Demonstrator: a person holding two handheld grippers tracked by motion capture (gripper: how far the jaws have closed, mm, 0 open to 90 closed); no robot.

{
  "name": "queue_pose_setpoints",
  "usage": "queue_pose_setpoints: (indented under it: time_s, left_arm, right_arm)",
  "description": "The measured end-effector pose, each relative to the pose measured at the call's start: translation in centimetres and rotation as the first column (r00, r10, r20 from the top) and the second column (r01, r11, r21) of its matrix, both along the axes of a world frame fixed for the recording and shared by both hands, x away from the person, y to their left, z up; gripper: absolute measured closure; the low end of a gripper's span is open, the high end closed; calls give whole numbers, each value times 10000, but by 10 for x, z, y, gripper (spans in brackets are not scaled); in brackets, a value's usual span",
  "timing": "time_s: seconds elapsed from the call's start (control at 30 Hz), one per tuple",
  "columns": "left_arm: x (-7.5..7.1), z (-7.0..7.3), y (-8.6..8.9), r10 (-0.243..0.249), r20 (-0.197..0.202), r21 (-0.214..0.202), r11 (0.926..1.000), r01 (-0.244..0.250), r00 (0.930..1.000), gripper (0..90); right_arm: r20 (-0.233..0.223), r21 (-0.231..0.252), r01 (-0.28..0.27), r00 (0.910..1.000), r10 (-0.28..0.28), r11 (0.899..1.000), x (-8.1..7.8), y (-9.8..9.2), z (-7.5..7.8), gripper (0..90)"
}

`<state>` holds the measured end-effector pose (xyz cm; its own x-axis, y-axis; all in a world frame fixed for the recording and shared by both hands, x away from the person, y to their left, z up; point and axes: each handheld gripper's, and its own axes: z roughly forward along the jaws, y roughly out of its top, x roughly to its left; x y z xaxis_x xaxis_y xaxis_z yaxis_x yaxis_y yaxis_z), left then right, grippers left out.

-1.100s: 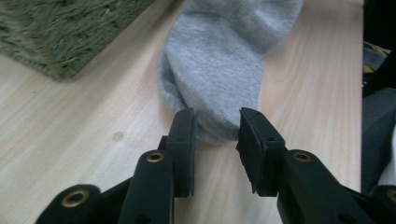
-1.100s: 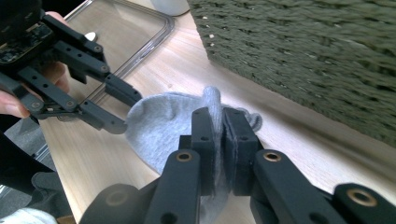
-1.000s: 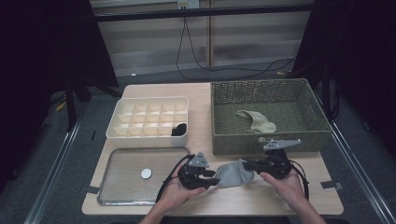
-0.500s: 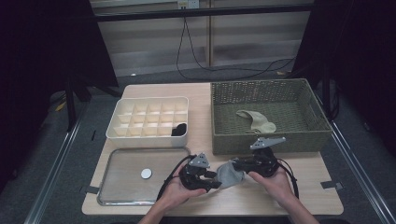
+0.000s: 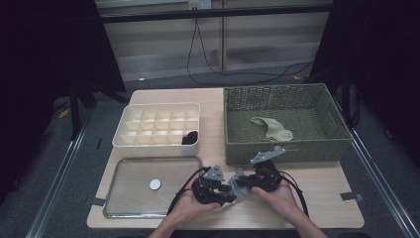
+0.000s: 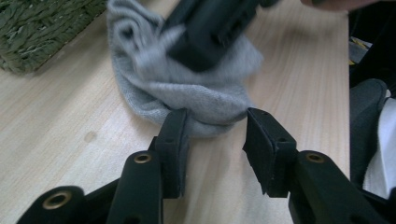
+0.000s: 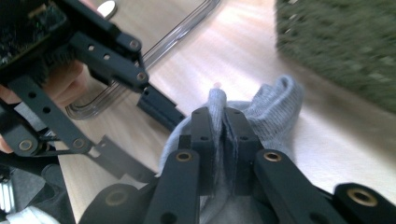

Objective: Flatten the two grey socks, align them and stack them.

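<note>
- Right gripper [image 7: 218, 140]: jaws pressed together on a fold of the grey sock [image 7: 275, 105]; the fabric stands up between the two pads.
- Left gripper [image 6: 215, 137]: jaws part-way apart and just been closing a little, straddling the near edge of the grey sock [image 6: 196, 100]. The left pad touches the cloth; whether both pads press on it I cannot tell.
- In the high view both grippers, left [image 5: 225, 191] and right [image 5: 246, 182], meet nose to nose over the grey sock [image 5: 236, 187], each carried in a hand.
- Landmark: wicker basket [image 5: 317, 139].
- The grey sock lies bunched on the wooden table [image 5: 327, 198], just in front of the wicker basket's front left corner, outside it.
- A beige sock [image 5: 271, 127] lies inside the wicker basket, on its floor.
- White divided box [image 5: 148, 126] sits left of the wicker basket, a dark item [image 5: 189, 138] in its near right compartment.
- Clear tray [image 5: 129, 203] lies left of and nearer than the wicker basket, with a small white disc [image 5: 155, 184] in it.
</note>
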<state>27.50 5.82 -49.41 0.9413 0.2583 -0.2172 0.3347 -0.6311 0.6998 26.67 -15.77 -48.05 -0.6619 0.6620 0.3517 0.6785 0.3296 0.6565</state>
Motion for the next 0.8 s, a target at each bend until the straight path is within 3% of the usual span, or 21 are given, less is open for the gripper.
queue_pose_setpoints:
  time_s: [0.33, 0.4, 0.5, 0.53, 0.63, 0.8]
  left_arm:
    - [-1, -1, -1, -18, 0, 124, 9999, 18, 10000, 589]
    - [-1, -3, -1, 130, -52, -33, 9999, -130, 9999, 589]
    - [0, -2, 1, -36, -39, 278, 9996, 37, 10000, 586]
    - [0, -2, 1, 3, -92, 272, 9996, 0, 10000, 579]
    - [-2, 0, 5, 160, -178, 225, 9996, -156, 9997, 527]
    - [-1, 4, 12, 328, -163, -67, 9994, -329, 9993, 535]
  right_arm:
    - [-85, 79, -139, 9999, 139, 9999, 0, 11, 1, 839]
    - [-61, 55, -136, 9999, 137, 9999, 0, 12, 0, 839]
    - [64, -171, -140, 9999, 141, 9998, 0, 14, -5, 841]
    - [111, -307, -187, 9998, 191, 9994, 0, 15, -8, 843]
    - [38, -87, -120, 9999, 121, 9999, 3, 14, -14, 846]
    - [49, -64, -127, 9999, 127, 9999, 1, 15, -13, 818]
